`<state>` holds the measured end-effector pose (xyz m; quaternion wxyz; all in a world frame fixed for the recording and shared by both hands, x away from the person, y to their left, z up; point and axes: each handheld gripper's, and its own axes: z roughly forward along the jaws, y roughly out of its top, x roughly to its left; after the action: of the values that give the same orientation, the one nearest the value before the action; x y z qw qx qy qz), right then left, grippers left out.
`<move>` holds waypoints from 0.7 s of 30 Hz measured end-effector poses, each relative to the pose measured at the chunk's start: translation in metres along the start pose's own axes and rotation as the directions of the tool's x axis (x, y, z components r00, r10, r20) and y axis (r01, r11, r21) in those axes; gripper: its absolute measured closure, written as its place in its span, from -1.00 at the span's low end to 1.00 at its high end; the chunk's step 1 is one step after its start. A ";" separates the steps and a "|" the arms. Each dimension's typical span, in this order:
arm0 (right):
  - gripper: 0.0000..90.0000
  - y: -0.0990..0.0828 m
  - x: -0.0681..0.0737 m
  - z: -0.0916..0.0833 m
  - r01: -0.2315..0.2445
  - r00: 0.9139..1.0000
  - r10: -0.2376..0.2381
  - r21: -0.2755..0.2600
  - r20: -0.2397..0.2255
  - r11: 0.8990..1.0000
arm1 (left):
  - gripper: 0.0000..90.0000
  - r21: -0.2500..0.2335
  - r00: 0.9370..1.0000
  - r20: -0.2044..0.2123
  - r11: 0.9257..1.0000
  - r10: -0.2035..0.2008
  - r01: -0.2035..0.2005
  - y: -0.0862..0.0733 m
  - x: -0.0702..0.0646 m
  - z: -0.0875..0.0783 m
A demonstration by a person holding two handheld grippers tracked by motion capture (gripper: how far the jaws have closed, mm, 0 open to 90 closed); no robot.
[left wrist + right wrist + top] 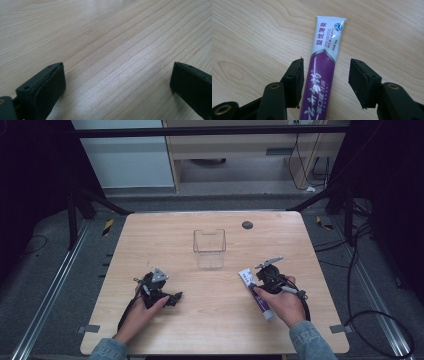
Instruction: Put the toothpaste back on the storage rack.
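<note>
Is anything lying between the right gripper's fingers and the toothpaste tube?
Nothing visible does: the toothpaste tube already lies between the right gripper and its open fingers, on bare table.

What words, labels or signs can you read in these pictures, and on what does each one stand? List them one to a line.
"益优薄荷": white end of the toothpaste tube.
"PROBIOTIC": small grey print beside it.
Large white characters on the tube's purple part: cut off, not readable.
Smaller print lines: too small to read.
</note>
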<state>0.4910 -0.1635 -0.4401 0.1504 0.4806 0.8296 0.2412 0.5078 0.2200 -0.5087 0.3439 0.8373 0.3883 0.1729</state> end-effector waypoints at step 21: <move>-0.10 0.012 0.003 0.016 -0.019 1.000 0.020 0.095 -0.016 0.995 | -1.00 0.000 1.000 0.000 1.000 0.000 0.000 0.000 0.000 0.000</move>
<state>0.5057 -0.1520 -0.4470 0.1180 0.4932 0.8367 0.2069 0.5078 0.2200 -0.5087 0.3440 0.8373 0.3882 0.1727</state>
